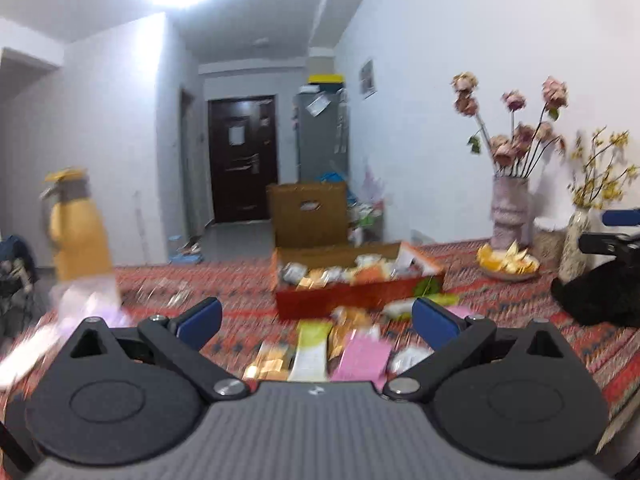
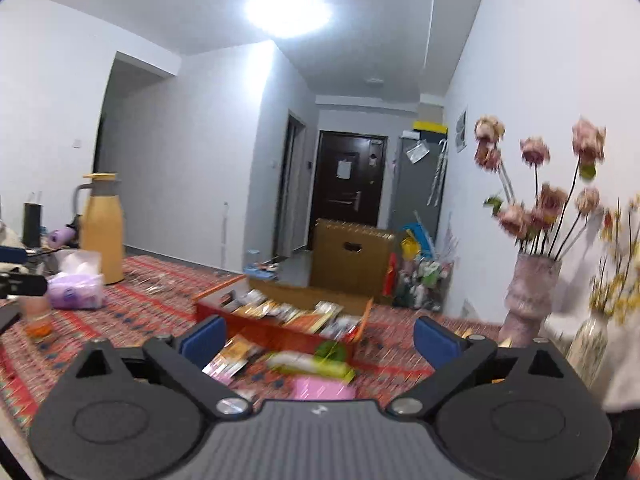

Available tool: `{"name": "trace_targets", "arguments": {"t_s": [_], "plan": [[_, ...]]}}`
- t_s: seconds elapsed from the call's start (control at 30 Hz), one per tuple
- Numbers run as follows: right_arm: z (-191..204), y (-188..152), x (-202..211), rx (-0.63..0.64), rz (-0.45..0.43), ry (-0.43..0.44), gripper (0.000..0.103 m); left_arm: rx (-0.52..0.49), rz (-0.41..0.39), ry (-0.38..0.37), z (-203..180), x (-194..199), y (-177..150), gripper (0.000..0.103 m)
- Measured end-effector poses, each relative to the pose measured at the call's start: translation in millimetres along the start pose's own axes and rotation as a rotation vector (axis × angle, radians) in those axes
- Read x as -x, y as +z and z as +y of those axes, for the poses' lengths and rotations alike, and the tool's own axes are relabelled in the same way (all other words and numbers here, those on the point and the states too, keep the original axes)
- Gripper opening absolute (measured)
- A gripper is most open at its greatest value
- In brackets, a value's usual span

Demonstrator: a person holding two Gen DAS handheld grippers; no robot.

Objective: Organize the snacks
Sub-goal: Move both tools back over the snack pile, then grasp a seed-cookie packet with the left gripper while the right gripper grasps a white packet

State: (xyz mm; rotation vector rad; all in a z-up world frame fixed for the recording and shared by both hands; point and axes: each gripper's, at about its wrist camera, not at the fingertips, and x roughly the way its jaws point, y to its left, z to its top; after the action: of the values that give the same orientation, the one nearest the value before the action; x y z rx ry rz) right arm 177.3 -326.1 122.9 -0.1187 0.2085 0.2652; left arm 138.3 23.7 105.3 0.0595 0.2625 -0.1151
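An open red box [image 1: 352, 300] holding several snack packets sits on the patterned tablecloth [image 1: 224, 280]; the right wrist view shows the same red box [image 2: 276, 332]. Loose snacks lie in front of it: a pink packet [image 1: 362, 358], a white-green packet [image 1: 312, 346] and gold-wrapped ones [image 1: 268, 360]. My left gripper [image 1: 316, 320] hangs open above these packets with nothing between its blue pads. My right gripper [image 2: 318, 338] is also open and empty, over a pink packet [image 2: 322, 388], a green-white packet [image 2: 310, 362] and an orange packet [image 2: 232, 356].
A yellow thermos [image 2: 102, 228] and a purple tissue pack [image 2: 76, 290] stand at the left. Vases of dried flowers [image 2: 528, 300] and a bowl of peels [image 1: 508, 264] sit by the right wall. A brown carton [image 1: 308, 210] stands beyond the table. The other gripper [image 1: 608, 272] shows at the right edge.
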Motion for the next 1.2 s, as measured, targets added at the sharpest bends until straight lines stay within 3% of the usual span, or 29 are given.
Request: {"name": "trace_targets", "arguments": {"t_s": [0.2,0.33,0.6,0.73,0.93,1.07,1.2], "plan": [[25,-69,14,-0.093,0.135,0.030,0.101,0.085,0.143,0.047,11,12,-57,0.103],[45,-101,14,-0.088,0.249,0.025,0.101,0.105,0.195,0.086,21,8,-72,0.103],[51,-83,1,-0.047,0.239,0.031,0.098,0.160,0.200,0.099,36,-20,-69,0.103],[59,-75,-29,-0.035,0.271,0.058,0.088,0.211,0.217,0.106,46,-39,-74,0.102],[86,-69,-94,0.043,0.359,0.109,0.077,0.234,0.229,0.112,70,-65,-79,0.088],[99,-67,-147,0.077,0.379,0.121,0.074,0.199,0.235,0.071,83,-100,-67,0.084],[99,-74,-191,0.034,0.403,0.167,0.070,0.097,0.280,0.068,81,-156,-52,0.084]]}}
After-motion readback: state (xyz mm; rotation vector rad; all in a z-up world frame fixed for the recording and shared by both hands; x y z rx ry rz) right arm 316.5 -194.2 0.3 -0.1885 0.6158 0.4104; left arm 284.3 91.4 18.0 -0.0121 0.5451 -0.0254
